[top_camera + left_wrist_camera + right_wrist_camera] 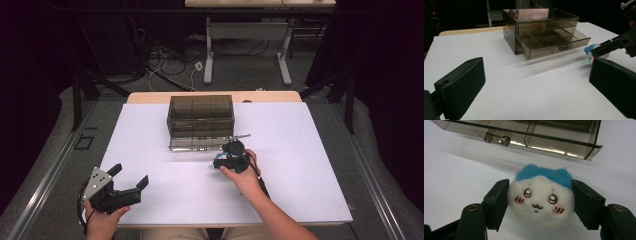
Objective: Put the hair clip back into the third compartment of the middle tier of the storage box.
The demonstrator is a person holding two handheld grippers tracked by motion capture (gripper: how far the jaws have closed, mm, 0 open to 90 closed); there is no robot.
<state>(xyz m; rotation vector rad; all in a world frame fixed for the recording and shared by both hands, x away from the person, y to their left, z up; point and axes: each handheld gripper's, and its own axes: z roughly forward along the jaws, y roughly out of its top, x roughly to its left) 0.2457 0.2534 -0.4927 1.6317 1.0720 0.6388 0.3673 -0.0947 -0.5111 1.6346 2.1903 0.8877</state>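
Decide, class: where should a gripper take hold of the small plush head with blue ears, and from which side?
Grip the plush head across its round cheeks, coming in low from the front, as the right gripper does: the soft sides squeeze evenly between the pads, and the table blocks any grip from below.

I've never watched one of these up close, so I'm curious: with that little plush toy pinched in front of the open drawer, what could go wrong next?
The right gripper squeezes the soft plush toy only at its sides, so it might slip or pop out when lifted. The open drawer is shallow and split by dividers, so the toy may catch on its front edge or straddle a divider. A bump could also shove the light drawer box.
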